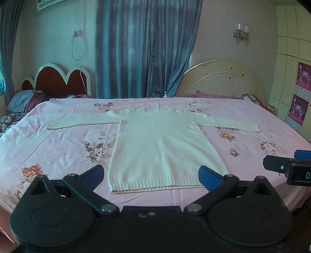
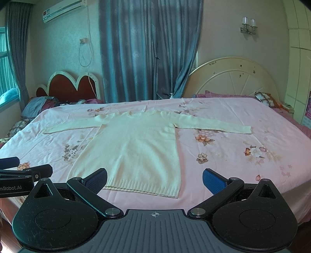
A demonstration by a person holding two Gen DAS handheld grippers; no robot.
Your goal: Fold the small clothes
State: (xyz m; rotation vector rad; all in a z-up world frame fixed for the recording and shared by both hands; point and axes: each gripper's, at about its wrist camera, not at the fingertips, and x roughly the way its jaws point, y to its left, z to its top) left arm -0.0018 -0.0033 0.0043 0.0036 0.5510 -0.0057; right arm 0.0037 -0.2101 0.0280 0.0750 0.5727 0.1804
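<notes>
Both jaws gape wide, empty; cream knitted long-sleeved sweater (image 1: 157, 144) lies flat ahead, ribbed hem (image 2: 143, 187) nearest, long axis running away.

Blue curtains (image 2: 149, 48) behind pink floral bed (image 2: 243, 148)

At the right edge of the left wrist view the right gripper (image 1: 291, 161) is cut off, so its jaw state cannot be told. The air conditioner (image 1: 52, 3) is cropped at upper left, and the posters (image 1: 300, 97) at the right edge are too blurred to read.
</notes>
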